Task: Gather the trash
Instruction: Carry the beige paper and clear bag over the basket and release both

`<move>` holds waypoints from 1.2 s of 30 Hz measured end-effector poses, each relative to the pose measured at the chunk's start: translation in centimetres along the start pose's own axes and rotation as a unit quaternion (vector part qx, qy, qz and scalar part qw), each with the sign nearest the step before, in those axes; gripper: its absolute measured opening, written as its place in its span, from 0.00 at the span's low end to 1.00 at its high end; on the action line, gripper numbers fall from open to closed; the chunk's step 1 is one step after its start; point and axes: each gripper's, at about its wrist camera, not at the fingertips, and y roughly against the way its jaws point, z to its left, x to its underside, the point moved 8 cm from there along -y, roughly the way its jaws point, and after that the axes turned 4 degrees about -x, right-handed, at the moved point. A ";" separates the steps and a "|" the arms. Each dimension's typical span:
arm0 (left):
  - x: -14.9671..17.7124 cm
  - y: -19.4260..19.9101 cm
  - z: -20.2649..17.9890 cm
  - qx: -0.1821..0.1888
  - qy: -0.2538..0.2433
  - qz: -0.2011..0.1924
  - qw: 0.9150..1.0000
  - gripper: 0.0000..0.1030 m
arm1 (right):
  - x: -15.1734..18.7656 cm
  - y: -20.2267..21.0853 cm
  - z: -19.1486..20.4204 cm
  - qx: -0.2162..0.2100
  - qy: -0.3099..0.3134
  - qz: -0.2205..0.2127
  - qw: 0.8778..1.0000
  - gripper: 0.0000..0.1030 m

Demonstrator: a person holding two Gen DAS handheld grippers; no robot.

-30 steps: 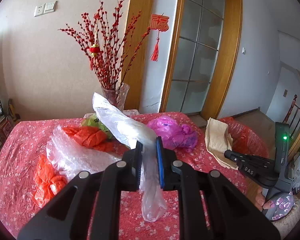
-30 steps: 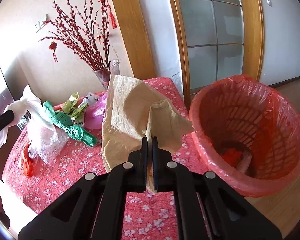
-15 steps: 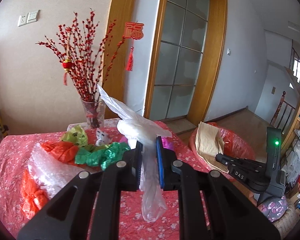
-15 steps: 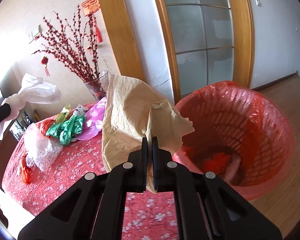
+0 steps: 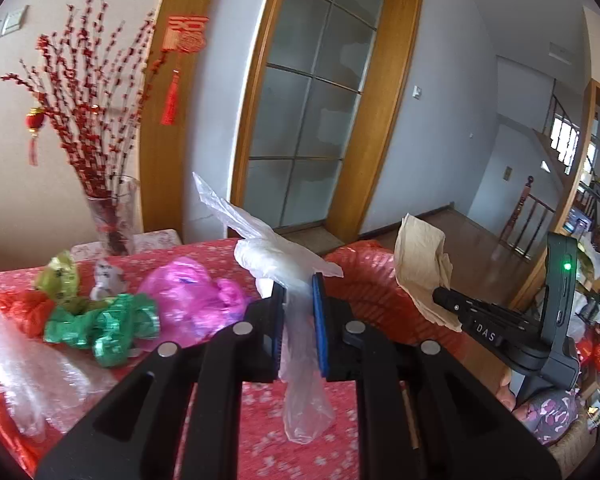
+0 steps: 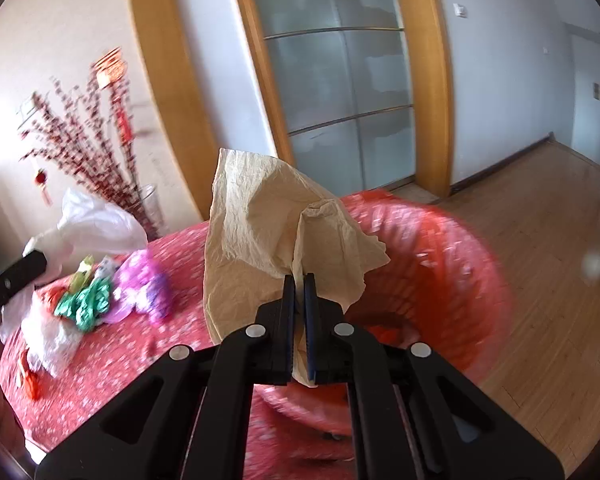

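Observation:
My left gripper (image 5: 298, 280) is shut on a clear plastic bag (image 5: 278, 256) and holds it above the red table (image 5: 300, 452). My right gripper (image 6: 299, 280) is shut on a crumpled tan paper sheet (image 6: 260, 224), held over the near rim of the red-lined trash basket (image 6: 460, 280). In the left wrist view the right gripper (image 5: 440, 294) with the tan paper (image 5: 420, 256) hangs over the basket (image 5: 364, 280). In the right wrist view the clear bag (image 6: 96, 220) shows at the left. Pink (image 5: 192, 300), green (image 5: 104, 320), red and bubble-wrap trash (image 5: 32, 380) lies on the table.
A glass vase (image 5: 112, 212) of red berry branches stands at the table's back edge. A wood-framed glass door (image 5: 308, 120) is behind the table. Wooden floor (image 6: 560, 260) lies right of the basket. Cluttered shelves (image 5: 596, 240) stand at the far right.
Both grippers have swung right toward the basket with their loads. The tan paper now hangs over the basket's rim, and the clear bag is nearer to the basket.

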 end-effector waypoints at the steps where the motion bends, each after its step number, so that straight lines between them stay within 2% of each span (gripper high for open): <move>1: 0.0 -0.6 -0.6 0.006 -0.002 0.002 1.000 0.14 | -0.3 0.2 -0.8 0.007 -0.005 -0.003 1.000 0.05; 14: 0.6 -6.5 -6.8 0.076 -0.015 0.031 0.997 0.14 | -2.1 0.4 -6.5 0.042 -0.049 -0.012 0.998 0.05; 29: 2.2 -11.1 -10.6 0.110 -0.028 0.070 0.991 0.16 | -2.2 -1.5 -9.7 0.044 -0.086 0.002 0.995 0.06; 31: 2.6 -11.4 -11.1 0.114 -0.030 0.077 0.990 0.17 | -2.2 -1.7 -10.0 0.043 -0.090 0.004 0.995 0.08; 32: 2.7 -11.7 -11.1 0.112 -0.028 0.081 0.990 0.21 | -2.2 -1.9 -10.1 0.043 -0.092 0.007 0.995 0.09; 36: 3.5 -12.7 -10.5 0.103 -0.015 0.097 0.990 0.38 | -1.5 -2.4 -10.6 0.035 -0.105 0.023 0.994 0.34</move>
